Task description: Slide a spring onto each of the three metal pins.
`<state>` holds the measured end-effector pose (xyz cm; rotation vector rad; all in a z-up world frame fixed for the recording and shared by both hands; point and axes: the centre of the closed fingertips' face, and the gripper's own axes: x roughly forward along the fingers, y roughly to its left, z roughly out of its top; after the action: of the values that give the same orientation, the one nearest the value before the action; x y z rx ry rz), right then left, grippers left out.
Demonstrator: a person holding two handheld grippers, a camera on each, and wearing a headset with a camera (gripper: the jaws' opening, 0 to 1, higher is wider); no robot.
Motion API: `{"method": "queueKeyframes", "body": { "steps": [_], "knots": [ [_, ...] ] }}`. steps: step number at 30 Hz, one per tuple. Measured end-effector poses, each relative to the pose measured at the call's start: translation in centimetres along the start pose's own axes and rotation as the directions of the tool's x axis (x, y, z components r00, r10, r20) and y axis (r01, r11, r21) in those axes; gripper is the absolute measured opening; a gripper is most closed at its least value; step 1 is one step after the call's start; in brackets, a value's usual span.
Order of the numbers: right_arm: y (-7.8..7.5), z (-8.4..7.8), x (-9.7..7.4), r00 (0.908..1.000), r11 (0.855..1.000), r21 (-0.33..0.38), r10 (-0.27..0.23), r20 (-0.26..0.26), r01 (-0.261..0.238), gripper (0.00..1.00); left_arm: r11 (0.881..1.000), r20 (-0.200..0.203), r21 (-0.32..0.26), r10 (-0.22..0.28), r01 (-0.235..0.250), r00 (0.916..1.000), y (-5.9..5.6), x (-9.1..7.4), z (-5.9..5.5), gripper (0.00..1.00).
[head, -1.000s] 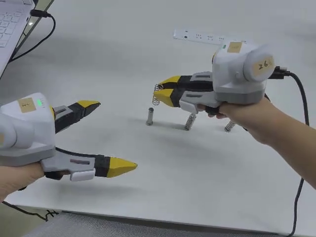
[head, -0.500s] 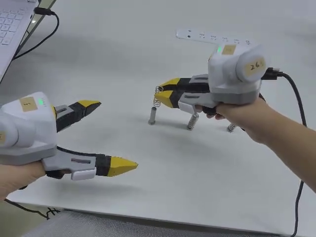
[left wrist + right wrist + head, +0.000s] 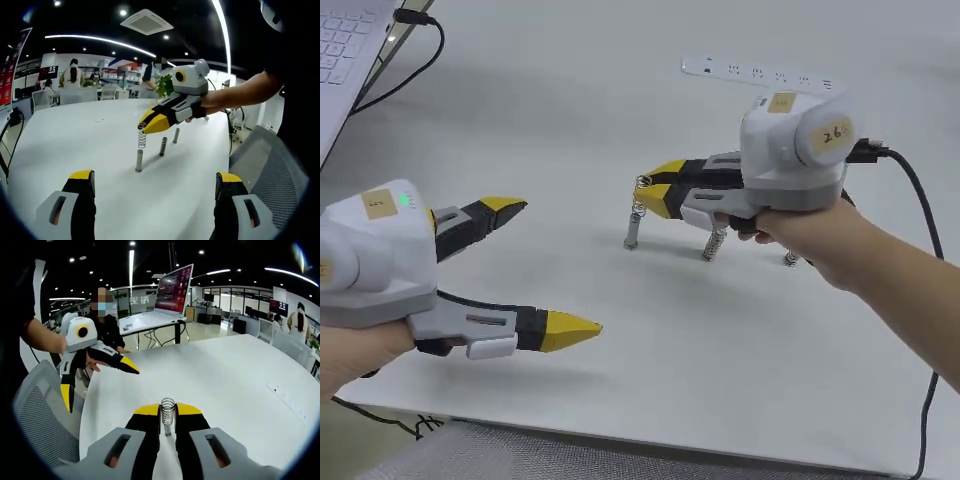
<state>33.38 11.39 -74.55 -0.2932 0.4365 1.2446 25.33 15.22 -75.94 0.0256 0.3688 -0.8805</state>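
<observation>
A wide white counter point(image 3: 570, 120) is seen in an open-plan office lit by ceiling strips; a white power strip point(image 3: 760, 74) lies near its far edge. A small coiled steel spring point(image 3: 167, 412) is clamped in the right gripper point(image 3: 650, 190), just over the bare grey metal pin point(image 3: 632, 232) mid-counter. Two spring-covered pins point(image 3: 714, 243) stand beside it. The left gripper point(image 3: 558, 265) is held spread wide near the near-left corner.

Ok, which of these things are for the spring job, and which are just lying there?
For the job: right gripper, spring, bare pin, middle pin and end pin, both sprung.
Lying about: power strip, laptop, left gripper, open and idle.
</observation>
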Motion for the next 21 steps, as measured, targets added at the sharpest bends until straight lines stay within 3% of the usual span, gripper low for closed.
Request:
{"method": "queueKeyframes", "body": {
  "steps": [21],
  "knots": [
    [-0.14, -0.34, 0.13, 1.0000, 1.000, 0.021, -0.001, 0.009, 0.001, 0.08, 1.000, -0.005, -0.008, 0.000, 0.000, 1.0000, -0.10, 0.16, -0.35, 0.97]
  ]
}}
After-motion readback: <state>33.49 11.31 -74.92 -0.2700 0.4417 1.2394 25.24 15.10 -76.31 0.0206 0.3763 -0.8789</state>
